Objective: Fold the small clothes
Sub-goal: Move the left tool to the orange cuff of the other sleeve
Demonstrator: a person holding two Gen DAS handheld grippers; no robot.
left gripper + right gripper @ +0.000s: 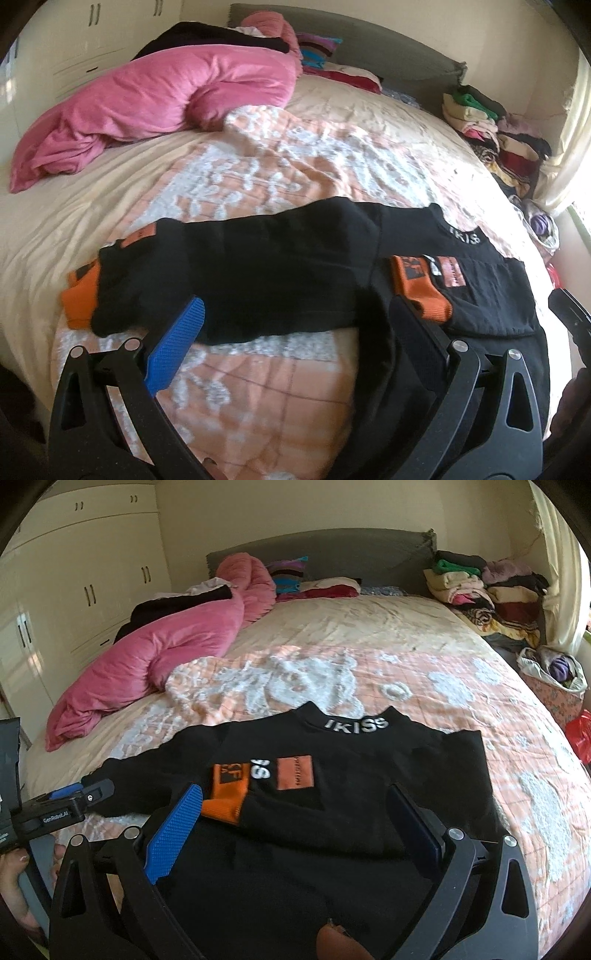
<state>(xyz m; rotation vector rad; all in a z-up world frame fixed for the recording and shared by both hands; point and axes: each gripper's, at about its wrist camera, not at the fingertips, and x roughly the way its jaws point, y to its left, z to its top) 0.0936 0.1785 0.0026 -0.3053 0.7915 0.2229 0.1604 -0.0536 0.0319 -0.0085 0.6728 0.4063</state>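
A small black sweater (280, 266) (369, 775) with orange cuffs lies flat on the bed, its collar lettered "IKISS" (356, 724). One sleeve is folded across the chest, and its orange cuff (225, 794) (421, 295) lies beside an orange patch (294, 773). The other sleeve stretches out to the left and ends in an orange cuff (79, 299). My left gripper (295, 325) stands open over that sleeve's lower edge, holding nothing. My right gripper (295, 816) is open above the sweater's body, with nothing between its fingers. Each gripper shows at the edge of the other's view.
A rumpled pink duvet (147, 99) (147, 646) lies at the far left of the peach quilted bedspread (406, 672). Stacks of clothes (480, 587) sit at the far right by the grey headboard (332, 550). A basket (554, 686) stands beside the bed; a wardrobe (74, 572) is on the left.
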